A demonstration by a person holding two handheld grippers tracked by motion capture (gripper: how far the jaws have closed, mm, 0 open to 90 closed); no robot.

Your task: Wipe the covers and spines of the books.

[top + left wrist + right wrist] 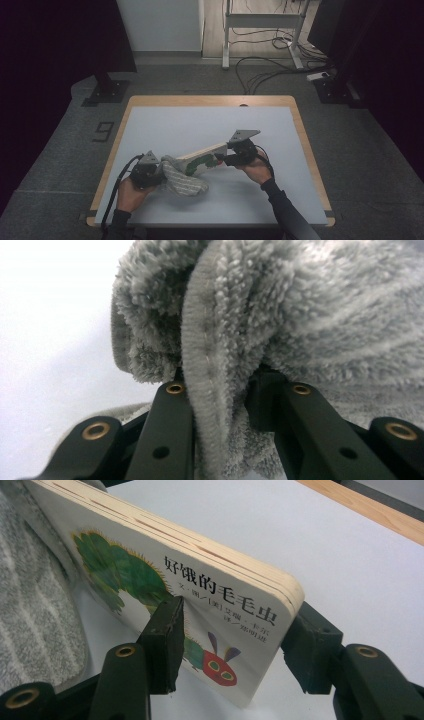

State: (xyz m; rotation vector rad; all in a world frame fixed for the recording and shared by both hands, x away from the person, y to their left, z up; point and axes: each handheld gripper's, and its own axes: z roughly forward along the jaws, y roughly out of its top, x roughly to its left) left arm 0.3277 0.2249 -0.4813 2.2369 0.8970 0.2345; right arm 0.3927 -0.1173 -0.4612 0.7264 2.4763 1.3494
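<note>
A fluffy grey towel (181,180) lies bunched on the white table mat at the front left. My left gripper (157,174) is shut on a hemmed fold of the towel (215,365), its jaws pressing the fabric from both sides. A thick board book (202,157) with a green caterpillar on its cover is tilted up off the table, its far end resting on the towel. My right gripper (226,159) is shut on the book's near corner; in the right gripper view the book (200,595) sits clamped between the two black jaws.
The white mat (210,125) covers a wooden table whose edge (305,140) runs close on the right. Behind the table are floor cables (265,70), a black stand base (107,90) and a white desk frame (260,30).
</note>
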